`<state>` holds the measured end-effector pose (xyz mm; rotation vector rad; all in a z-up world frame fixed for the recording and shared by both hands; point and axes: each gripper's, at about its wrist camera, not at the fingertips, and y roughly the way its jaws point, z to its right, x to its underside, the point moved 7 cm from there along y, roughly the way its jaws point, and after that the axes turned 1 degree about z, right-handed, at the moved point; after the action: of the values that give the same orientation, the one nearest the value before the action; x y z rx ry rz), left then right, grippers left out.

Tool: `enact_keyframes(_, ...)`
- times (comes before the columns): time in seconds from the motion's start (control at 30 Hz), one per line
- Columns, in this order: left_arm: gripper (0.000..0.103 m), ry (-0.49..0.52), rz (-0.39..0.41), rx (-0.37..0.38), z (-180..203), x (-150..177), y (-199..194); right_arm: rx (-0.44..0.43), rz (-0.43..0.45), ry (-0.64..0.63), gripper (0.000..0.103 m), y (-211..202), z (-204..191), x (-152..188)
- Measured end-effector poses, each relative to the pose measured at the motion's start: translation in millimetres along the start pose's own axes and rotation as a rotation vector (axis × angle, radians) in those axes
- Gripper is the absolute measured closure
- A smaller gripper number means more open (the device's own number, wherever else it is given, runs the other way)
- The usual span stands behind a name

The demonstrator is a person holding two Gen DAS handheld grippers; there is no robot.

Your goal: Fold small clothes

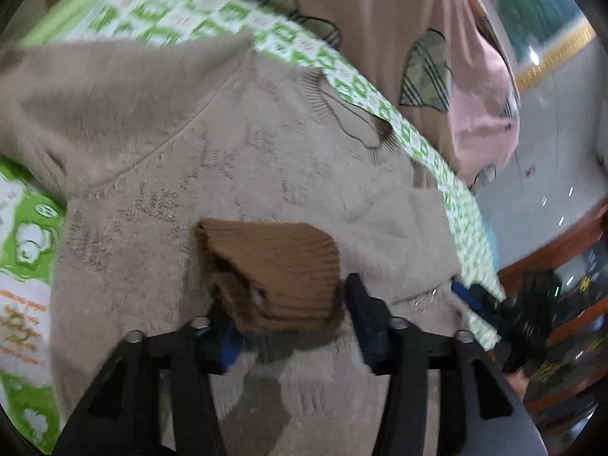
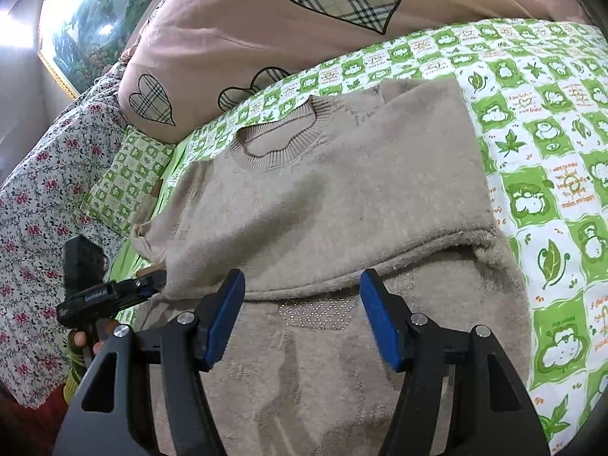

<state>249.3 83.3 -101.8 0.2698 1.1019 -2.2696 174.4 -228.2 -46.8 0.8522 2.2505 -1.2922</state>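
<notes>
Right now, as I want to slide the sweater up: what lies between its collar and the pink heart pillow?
Only green-checked sheet, bare, between collar and pink pillow; the right wrist view shows it.

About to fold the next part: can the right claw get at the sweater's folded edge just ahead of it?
Probably yes. The right claw is open over the sweater, with nothing between it and the folded edge.
</notes>
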Motion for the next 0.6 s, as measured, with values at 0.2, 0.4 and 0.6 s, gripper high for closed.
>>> enact_keyframes(0.2, 0.098, 0.023, 0.013, 0.053, 11.9, -8.3, 5.8, 0.012, 0.020, 0.002, 0.039, -12.1, 3.0, -5.4)
enact_keyframes(0.4, 0.095, 0.186, 0.201, 0.020, 36.7, -28.2, -32.2, 0.035, 0.027, 0.017, 0.038, -14.0, 14.5, -9.8)
enact_keyframes(0.6, 0.059, 0.021, -0.017, 0.073, -13.7, -21.9, 8.8, 0.083, 0.029, 0.021, 0.038, -15.4, 27.0, -20.3)
